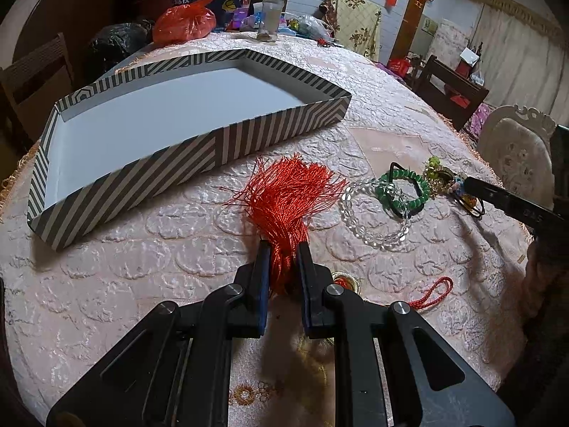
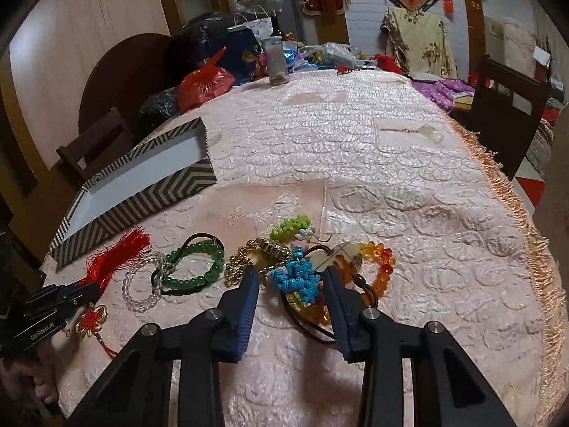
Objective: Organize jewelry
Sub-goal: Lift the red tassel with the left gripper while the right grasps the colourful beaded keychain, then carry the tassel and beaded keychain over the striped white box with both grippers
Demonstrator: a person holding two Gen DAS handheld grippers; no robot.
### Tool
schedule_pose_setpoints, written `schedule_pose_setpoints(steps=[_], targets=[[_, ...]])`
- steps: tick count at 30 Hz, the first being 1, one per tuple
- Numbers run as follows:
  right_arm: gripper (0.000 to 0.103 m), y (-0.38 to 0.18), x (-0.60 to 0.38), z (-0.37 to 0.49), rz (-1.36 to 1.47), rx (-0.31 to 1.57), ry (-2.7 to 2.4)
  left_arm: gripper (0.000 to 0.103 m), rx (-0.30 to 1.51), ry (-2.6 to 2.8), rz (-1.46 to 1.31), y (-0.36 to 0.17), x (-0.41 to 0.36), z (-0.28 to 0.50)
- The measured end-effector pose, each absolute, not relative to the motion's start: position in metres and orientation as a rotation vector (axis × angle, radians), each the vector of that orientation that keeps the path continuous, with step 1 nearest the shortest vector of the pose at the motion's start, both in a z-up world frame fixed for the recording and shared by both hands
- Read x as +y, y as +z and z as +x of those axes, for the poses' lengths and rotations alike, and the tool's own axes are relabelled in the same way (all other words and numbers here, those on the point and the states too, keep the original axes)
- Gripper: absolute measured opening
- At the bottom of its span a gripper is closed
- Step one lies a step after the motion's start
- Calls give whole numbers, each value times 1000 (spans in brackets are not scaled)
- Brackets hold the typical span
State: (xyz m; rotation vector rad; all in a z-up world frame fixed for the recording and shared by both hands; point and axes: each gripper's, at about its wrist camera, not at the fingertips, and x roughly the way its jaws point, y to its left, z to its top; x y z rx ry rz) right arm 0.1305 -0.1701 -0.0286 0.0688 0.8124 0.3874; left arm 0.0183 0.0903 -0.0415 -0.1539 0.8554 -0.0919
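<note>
White lettering "GenRobot.AI" marks the left hand-held gripper (image 2: pixel 67 293), whose jaws are clamped on the red tassel (image 1: pixel 284 199) just before the striped box (image 1: pixel 199 146). The right hand-held gripper (image 2: pixel 290 281) rests low on the worktop (image 2: pixel 355 142), jaws apart, straddling the blue knotted cord (image 2: pixel 298 279) in the jewelry pile.

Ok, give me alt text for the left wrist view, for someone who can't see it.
The left gripper is shut on a red tassel lying on a pink tablecloth. An empty striped box sits beyond on the left; a clear bead bracelet and a green bead bracelet lie to the right.
</note>
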Motion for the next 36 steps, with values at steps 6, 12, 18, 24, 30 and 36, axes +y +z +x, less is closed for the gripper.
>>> schedule_pose_setpoints(steps=[6,12,18,24,30,36], targets=[[20,-34,-159,132,8,823,354,13,855,-91,-152,-41,89,19],[18,-11,-177,115,69,772,334,13,855,-89,-154,-41,89,19],[18,15,-203,97,208,729,356,13,854,-87,-154,-41,90,19],[18,35,-217,86,283,699,387,13,853,-83,-152,-41,89,19],[18,63,-229,74,312,642,407,13,852,-81,-149,-41,90,19],[18,55,-241,67,319,668,368,13,852,-80,-145,-41,89,20]])
